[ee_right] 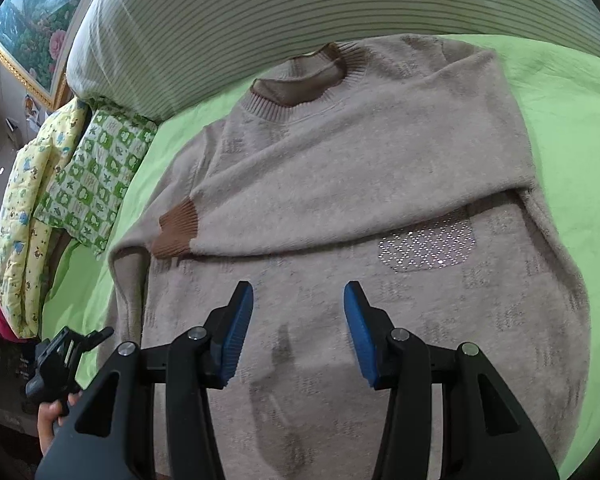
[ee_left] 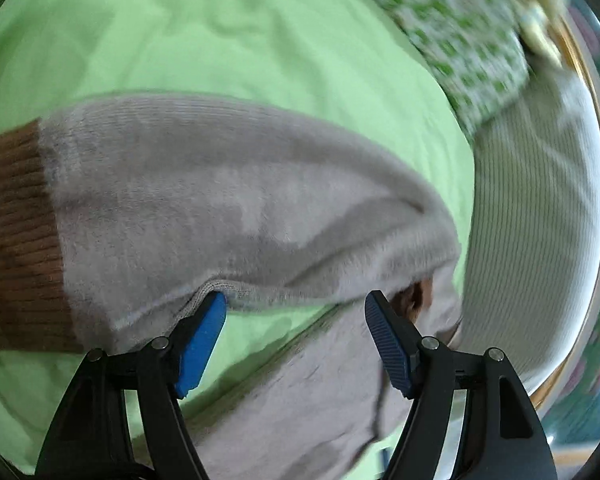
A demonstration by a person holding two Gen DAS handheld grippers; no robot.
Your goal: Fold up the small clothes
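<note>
Sweater (ee_right: 340,200), beige and fuzzy with brown ribbed cuffs and collar, lies face up on the green bed sheet (ee_right: 572,128), one sleeve (ee_right: 340,204) already laid across its chest; it looks soft, light and limp, so it will likely sag and crease wherever it is lifted. Better holds would be the firmer ribbed cuff (ee_right: 176,234) or a hem. Left gripper (ee_left: 296,312) has its fingers wide apart at the sleeve edge, clamping nothing; right gripper (ee_right: 298,300) hovers over the body, fingers apart and empty.
</note>
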